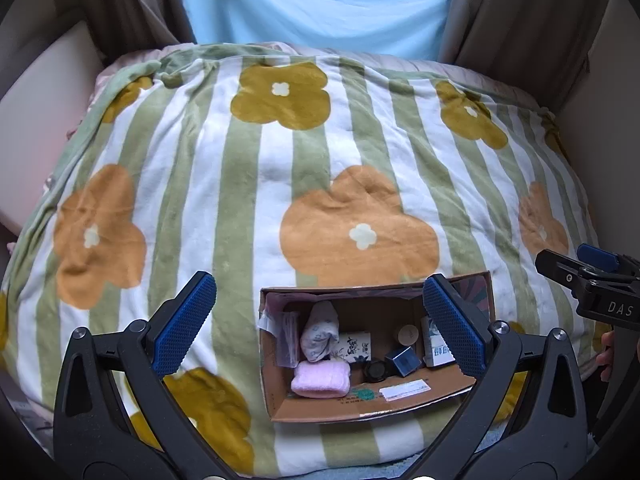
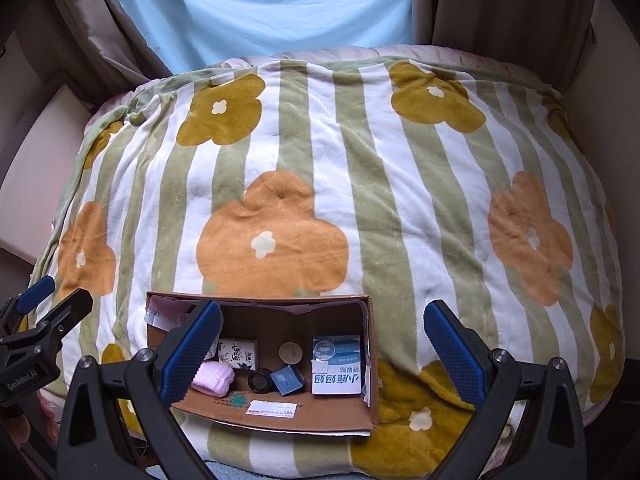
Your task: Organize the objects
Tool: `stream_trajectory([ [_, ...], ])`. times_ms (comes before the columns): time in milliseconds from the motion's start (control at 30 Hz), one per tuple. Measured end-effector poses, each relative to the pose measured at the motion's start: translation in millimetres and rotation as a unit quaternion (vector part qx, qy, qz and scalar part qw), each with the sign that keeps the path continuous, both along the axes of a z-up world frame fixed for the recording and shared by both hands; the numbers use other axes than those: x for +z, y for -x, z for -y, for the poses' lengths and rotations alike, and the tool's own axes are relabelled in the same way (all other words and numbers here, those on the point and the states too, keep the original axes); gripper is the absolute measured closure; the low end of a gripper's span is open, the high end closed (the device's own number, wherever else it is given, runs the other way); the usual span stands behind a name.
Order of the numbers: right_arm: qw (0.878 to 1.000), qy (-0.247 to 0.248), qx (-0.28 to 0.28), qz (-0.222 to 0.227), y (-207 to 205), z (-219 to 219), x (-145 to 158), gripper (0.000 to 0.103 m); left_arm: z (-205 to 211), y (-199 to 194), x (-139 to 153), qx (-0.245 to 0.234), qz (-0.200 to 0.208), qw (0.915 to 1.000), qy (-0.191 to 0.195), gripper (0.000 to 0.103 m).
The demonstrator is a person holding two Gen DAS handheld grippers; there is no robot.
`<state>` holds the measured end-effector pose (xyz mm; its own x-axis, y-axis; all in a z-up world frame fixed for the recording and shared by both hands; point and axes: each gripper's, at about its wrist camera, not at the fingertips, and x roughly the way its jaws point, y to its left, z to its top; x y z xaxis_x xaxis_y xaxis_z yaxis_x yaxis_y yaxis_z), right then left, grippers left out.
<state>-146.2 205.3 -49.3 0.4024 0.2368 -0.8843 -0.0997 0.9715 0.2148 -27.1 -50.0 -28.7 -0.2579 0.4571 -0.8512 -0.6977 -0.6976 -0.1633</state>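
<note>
An open cardboard box lies on the flowered blanket near its front edge. Inside are a pink folded cloth, a patterned fabric pouch, a small white printed box, a round wooden lid, a black round item, a dark blue box and a white-blue packet. My left gripper is open and empty above the box. My right gripper is open and empty above the box's right part.
The green-striped blanket with orange and mustard flowers covers the bed. A light blue curtain and beige drapes hang behind. The right gripper shows at the right edge of the left wrist view; the left gripper shows at the left edge of the right wrist view.
</note>
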Motion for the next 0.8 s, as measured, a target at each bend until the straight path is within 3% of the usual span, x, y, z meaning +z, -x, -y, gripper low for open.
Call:
stream_trajectory([
  [800, 0.999, -0.004, -0.007, 0.031, -6, 5, 14, 0.002, 3, 2, 13, 0.021, -0.019, 0.9995, -0.017, 0.000],
])
